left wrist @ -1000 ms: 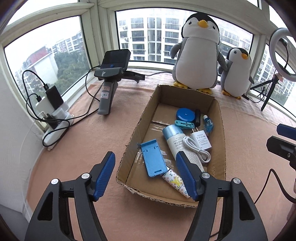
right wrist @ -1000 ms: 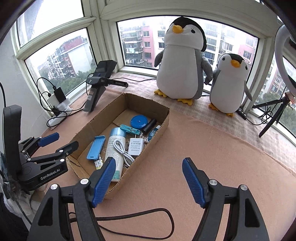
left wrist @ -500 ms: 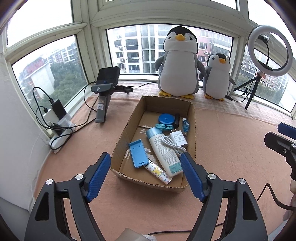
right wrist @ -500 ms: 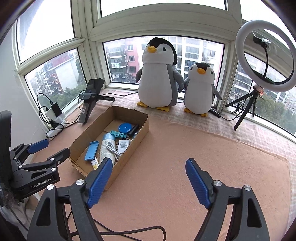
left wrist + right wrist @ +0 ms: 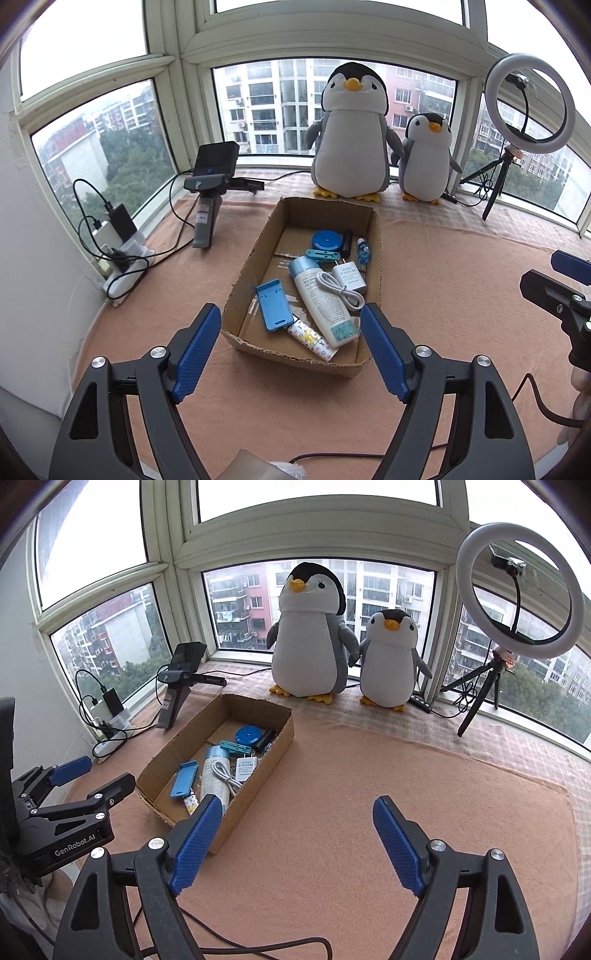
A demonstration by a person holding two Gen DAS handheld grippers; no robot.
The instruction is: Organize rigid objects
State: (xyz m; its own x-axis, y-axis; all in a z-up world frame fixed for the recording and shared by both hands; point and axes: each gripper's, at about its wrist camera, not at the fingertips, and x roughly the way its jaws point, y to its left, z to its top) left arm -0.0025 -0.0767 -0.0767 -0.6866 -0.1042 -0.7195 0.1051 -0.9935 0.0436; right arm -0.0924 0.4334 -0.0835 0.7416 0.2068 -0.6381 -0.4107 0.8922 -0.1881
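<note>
Left claw (image 5: 290,352) spread wide, gripping nothing, hanging just short of the near end of the cardboard box (image 5: 255,254). Inside: blue phone stand (image 5: 272,304), white lotion bottle (image 5: 320,300), white charger (image 5: 350,277) with coiled cable, round blue case (image 5: 325,239). Box toward the left edge of the pink-covered window ledge (image 5: 369,782). Right claw (image 5: 295,843) likewise wide and empty, over bare cover right of the box
</note>
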